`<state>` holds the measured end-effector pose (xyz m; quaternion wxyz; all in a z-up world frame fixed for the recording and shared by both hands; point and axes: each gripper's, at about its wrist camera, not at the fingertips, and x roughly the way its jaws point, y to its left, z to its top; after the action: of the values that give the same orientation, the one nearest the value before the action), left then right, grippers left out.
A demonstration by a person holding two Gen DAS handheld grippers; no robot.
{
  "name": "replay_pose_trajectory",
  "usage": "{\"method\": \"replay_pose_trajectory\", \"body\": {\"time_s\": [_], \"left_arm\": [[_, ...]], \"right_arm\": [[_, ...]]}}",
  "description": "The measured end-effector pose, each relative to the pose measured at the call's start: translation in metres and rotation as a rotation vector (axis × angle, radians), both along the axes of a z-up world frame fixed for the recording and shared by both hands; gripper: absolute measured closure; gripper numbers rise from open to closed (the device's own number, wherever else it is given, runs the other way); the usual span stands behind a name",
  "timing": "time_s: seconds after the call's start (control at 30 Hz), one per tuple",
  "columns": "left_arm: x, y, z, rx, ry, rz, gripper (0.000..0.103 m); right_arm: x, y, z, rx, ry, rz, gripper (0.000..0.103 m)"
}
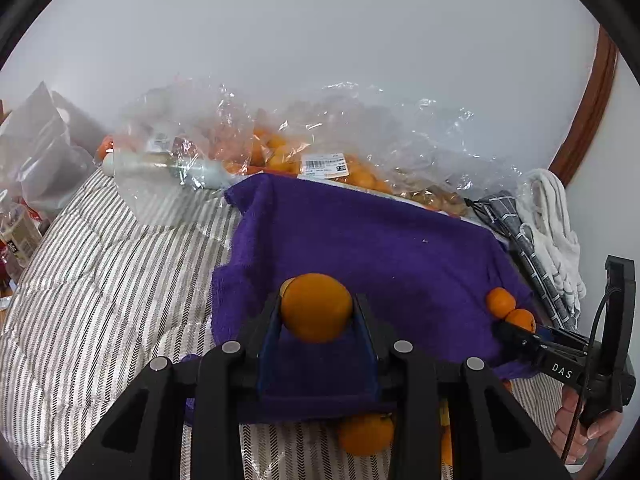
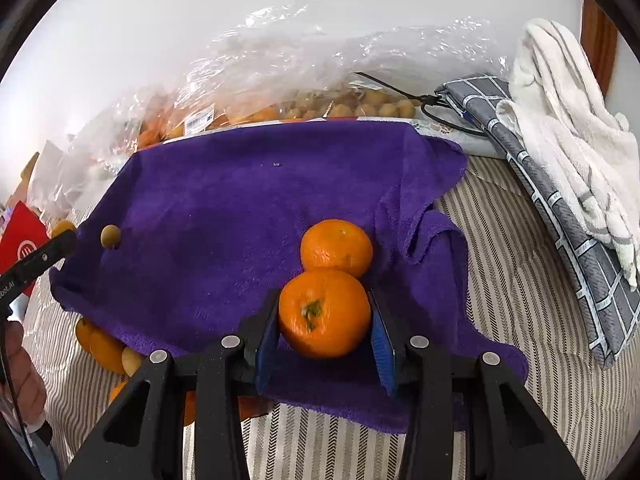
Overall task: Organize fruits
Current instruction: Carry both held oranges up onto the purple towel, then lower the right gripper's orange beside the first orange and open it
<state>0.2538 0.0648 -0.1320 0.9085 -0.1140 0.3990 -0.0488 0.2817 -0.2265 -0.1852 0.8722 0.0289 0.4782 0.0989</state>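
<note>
A purple towel (image 1: 380, 240) (image 2: 240, 208) lies on a striped cloth. My left gripper (image 1: 316, 316) is shut on an orange (image 1: 316, 307) above the towel's near edge. My right gripper (image 2: 325, 320) is shut on an orange (image 2: 325, 314) with its stem facing me. A second orange (image 2: 337, 247) sits on the towel just beyond it, touching it. Both show small in the left wrist view (image 1: 500, 301), with the right gripper (image 1: 516, 330) beside them. A small tan fruit (image 2: 110, 236) lies on the towel's left side. More oranges (image 2: 106, 350) (image 1: 366, 434) lie under the towel's near edge.
Clear plastic bags (image 1: 320, 148) (image 2: 320, 80) with oranges and small tan fruits lie behind the towel by the wall. A grey checked cloth (image 2: 560, 208) and a white towel (image 2: 568, 120) lie at the right. A red packet (image 2: 20, 248) is at the far left.
</note>
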Motion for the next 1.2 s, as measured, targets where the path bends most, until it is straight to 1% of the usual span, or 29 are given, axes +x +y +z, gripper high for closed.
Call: {"method": "replay_pose_trajectory", "body": {"time_s": [0.23,0.4,0.6,0.83,0.93,0.97,1.03,1.2], "left_arm": [[0.002,0.001,-0.004,0.0,0.02,0.002,0.07],[0.003,-0.004,-0.008,0.019,0.033,-0.015,0.07],[0.006,-0.008,-0.012,0.058,0.046,-0.023,0.07],[0.008,-0.009,-0.017,0.076,0.066,-0.023,0.07],[0.008,-0.011,-0.018,0.086,0.071,-0.028,0.07],[0.008,-0.012,-0.018,0.091,0.072,-0.028,0.07],[0.008,-0.014,-0.019,0.113,0.071,-0.031,0.07],[0.007,-0.02,-0.02,0.157,0.07,-0.039,0.07]], "right_arm": [[0.002,0.001,-0.001,-0.009,-0.026,-0.01,0.061],[0.002,0.001,0.002,-0.005,-0.051,-0.02,0.061],[0.002,0.002,0.002,-0.012,-0.048,-0.014,0.061],[0.002,0.002,0.001,-0.013,-0.04,-0.013,0.061],[0.0,0.003,0.004,-0.014,-0.053,-0.007,0.061],[-0.001,0.003,0.005,-0.016,-0.056,-0.006,0.06],[-0.003,0.003,0.008,-0.018,-0.063,0.0,0.053],[-0.007,0.004,0.013,-0.028,-0.083,0.005,0.052]]}}
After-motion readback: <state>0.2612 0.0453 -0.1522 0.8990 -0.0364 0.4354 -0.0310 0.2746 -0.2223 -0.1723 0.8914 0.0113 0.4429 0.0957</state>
